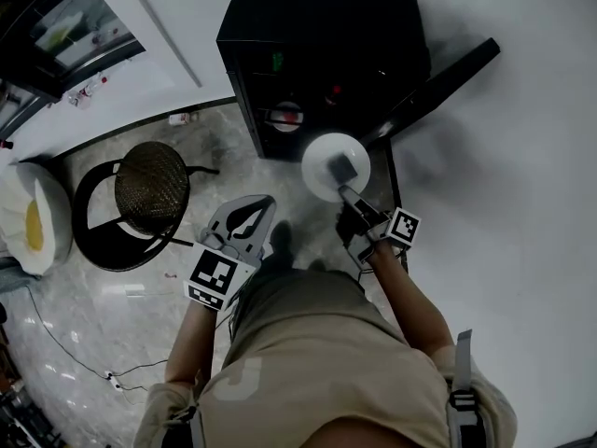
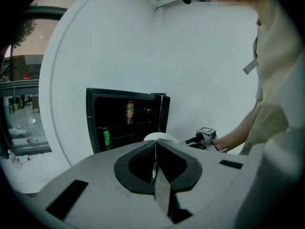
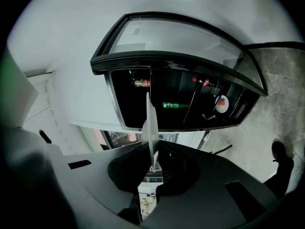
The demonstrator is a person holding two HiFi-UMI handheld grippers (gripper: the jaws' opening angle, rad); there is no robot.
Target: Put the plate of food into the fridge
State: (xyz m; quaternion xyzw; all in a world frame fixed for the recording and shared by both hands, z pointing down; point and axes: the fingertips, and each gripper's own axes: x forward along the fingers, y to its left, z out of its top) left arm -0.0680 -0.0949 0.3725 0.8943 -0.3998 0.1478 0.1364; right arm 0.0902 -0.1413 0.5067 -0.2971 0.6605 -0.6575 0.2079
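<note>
The carrying step is in hand. The right gripper (image 1: 347, 192) has its jaws clamped on the near rim of a white plate (image 1: 322, 161). The plate reaches forward from the jaws and hangs in the air just short of the black fridge (image 1: 317, 26). It is not yet inside. The fridge door (image 1: 438, 77) stands swung wide, off to the right of those jaws. In the right gripper view the plate shows edge-on as a thin white blade rising between the jaws, with the dark fridge cavity straight ahead. A grey patch sits on the plate near the jaws. Whether it is food or a jaw tip cannot be told.

The next move likely calls for a level push forward onto a free shelf. It would need to keep clear of the green can (image 3: 174, 105) lying beyond the jaws, and the plate must stay flat so nothing slides.

The right arm is stretched forward and slightly down towards the fridge, forearm bare. The left gripper (image 1: 244, 222) is held low and close to the body, well back from the plate. Its jaws are pressed together with nothing between them.
</note>
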